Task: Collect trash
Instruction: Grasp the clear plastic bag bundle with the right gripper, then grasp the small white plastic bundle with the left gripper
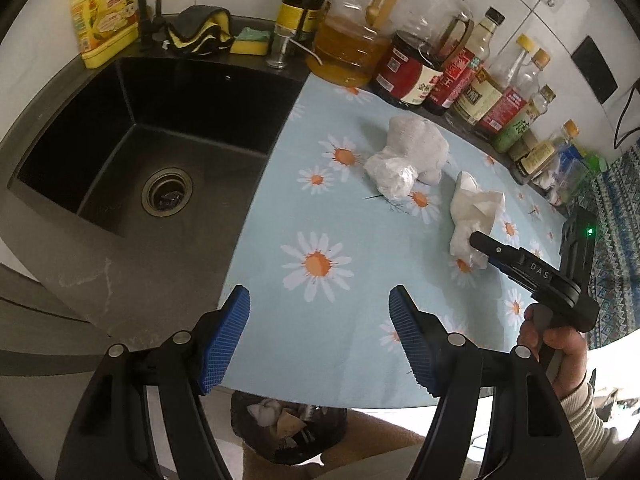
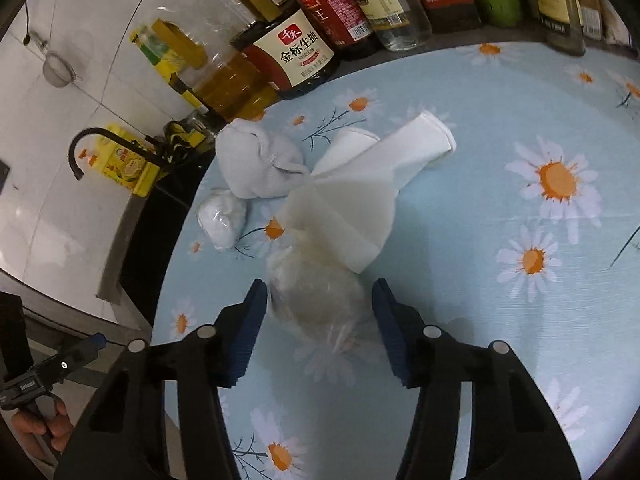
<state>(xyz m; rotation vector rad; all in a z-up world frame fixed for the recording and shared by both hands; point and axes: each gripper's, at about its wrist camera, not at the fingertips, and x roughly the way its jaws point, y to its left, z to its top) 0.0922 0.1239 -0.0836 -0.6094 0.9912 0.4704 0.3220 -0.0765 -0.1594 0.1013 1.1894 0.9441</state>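
On the daisy-print cloth (image 1: 320, 208) lie a folded white paper wad (image 1: 476, 204) (image 2: 360, 200), a grey-white crumpled wad (image 1: 416, 140) (image 2: 256, 160) and a small plastic-wrapped ball (image 1: 390, 176) (image 2: 222, 216). My right gripper (image 2: 318, 300) is low over the cloth, its blue pads on either side of a crumpled clear plastic wad (image 2: 316, 304) at the paper's near end. The left pad touches it and the right pad stands a little off. My left gripper (image 1: 318, 300) hangs open and empty over the cloth's front edge. Below that edge is a black-lined trash bin (image 1: 288, 428) holding scraps.
A black sink (image 1: 120, 140) with a drain adjoins the cloth on the left. Oil and sauce bottles (image 1: 412, 72) (image 2: 296, 56) line the back wall. A yellow detergent bottle (image 1: 104, 12), a rag and a sponge (image 1: 250, 42) sit behind the sink. A patterned cloth (image 1: 616, 220) lies at far right.
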